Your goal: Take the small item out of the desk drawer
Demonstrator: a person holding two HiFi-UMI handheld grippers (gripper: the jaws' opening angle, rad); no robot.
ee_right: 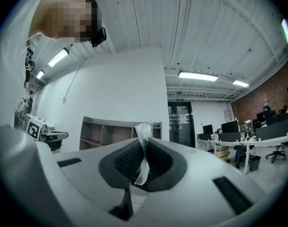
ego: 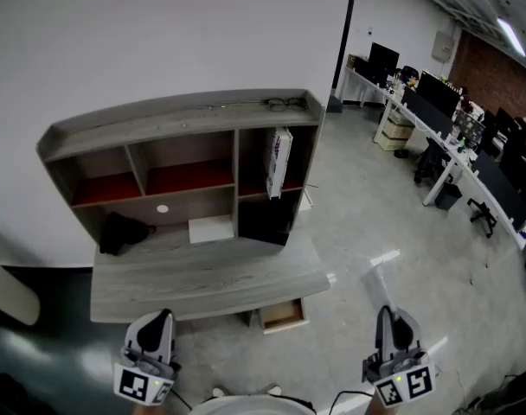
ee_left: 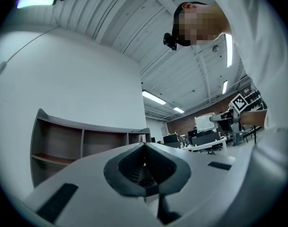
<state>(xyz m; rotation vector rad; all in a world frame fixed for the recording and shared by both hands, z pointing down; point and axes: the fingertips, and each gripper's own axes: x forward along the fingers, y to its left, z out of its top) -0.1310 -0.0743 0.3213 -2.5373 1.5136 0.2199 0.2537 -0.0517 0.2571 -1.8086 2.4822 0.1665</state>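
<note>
Clear, crinkly film seems to make up the small item (ee_right: 142,161), a thin sachet or wrapper pinched between the clenched jaws of the right gripper (ee_right: 144,140), with its top poking out above the tips. It is probably very light, soft and slippery, so a firm pinch across the flat middle should suit it better than a hold on a loose edge. The left gripper (ee_left: 145,145) is closed too, with nothing between its jaws. Both grippers are held low in front of the person, well apart from the desk (ego: 202,282). Beneath the desktop, the drawer (ego: 282,316) stands pulled out, and the part that shows looks bare. Farther back, the shelf unit (ego: 181,115) holds 1 dark bundle (ego: 123,232) lower left, 1 white flat piece (ego: 211,228) in the middle and 1 upright white box (ego: 279,161) on the right.
</note>
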